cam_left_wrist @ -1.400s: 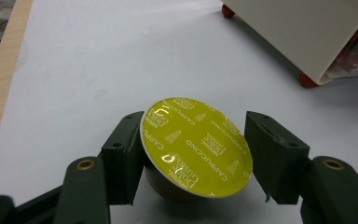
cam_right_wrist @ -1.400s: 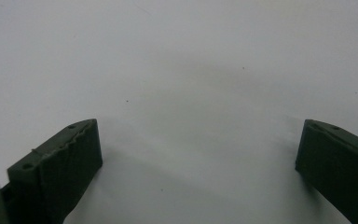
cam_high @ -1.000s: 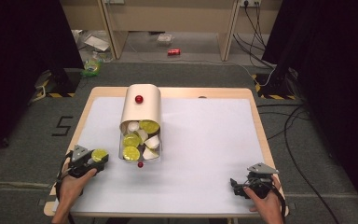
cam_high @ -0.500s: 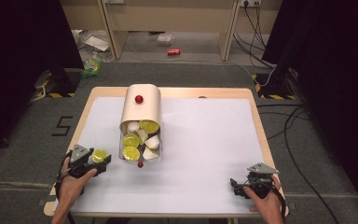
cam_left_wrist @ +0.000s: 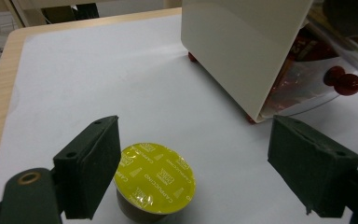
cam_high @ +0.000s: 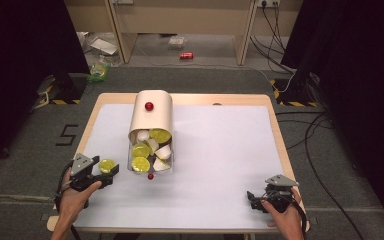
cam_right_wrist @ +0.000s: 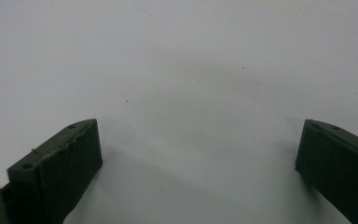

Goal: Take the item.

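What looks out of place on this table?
One yellow-lidded capsule stands alone on the white mat between the open left gripper pads, apart from the rest in the open drawer of the cream dispenser. Nothing spilled.

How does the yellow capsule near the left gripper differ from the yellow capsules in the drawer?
The lone yellow capsule stands upright on the white table cover; the drawer's yellow capsules lie crowded among white ones, some tilted. It stands apart; they touch. All share yellow foil lids.

Capsule dispenser (cam_high: 152, 112) with tray (cam_high: 150, 155) blocks tabletop (cam_high: 220, 150) centre-left; loose yellow capsule (cam_high: 107, 165) just beside; right half wide open.
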{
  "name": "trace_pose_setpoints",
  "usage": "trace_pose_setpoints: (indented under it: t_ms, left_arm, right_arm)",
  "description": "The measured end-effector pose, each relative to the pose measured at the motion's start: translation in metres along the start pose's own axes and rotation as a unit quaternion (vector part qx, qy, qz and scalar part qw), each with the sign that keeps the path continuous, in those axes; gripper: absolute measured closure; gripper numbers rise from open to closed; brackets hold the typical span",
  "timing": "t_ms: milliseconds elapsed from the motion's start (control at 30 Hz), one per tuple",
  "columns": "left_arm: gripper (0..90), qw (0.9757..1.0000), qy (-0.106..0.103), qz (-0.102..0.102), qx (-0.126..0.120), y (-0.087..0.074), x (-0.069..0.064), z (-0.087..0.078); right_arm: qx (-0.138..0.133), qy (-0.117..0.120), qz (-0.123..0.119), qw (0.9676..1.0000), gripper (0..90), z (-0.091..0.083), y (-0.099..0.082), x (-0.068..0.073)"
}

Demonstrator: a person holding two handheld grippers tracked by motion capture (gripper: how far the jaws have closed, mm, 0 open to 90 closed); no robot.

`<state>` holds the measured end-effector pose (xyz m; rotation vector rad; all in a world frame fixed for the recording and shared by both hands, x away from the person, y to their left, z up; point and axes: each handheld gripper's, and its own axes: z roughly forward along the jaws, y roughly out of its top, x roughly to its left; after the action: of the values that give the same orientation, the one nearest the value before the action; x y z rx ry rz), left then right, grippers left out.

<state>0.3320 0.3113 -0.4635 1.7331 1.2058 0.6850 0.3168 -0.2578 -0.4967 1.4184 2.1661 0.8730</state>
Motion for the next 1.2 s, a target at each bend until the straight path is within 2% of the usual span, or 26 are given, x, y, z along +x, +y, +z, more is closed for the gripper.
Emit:
trace_pose_setpoints:
  t_ms: [667, 1200]
  left_arm:
    - [16.0, 0.9995, -0.003, -0.012, -0.029, -0.006, -0.003, -0.029]
    - [16.0, 0.9994, -0.010, -0.007, -0.033, -0.013, -0.012, -0.034]
  right_arm:
    - [0.000, 0.000, 0.000, 1.0000, 0.6, 0.000, 0.000, 0.000]
    - [0.000, 0.000, 0.000, 1.0000, 0.6, 0.000, 0.000, 0.000]
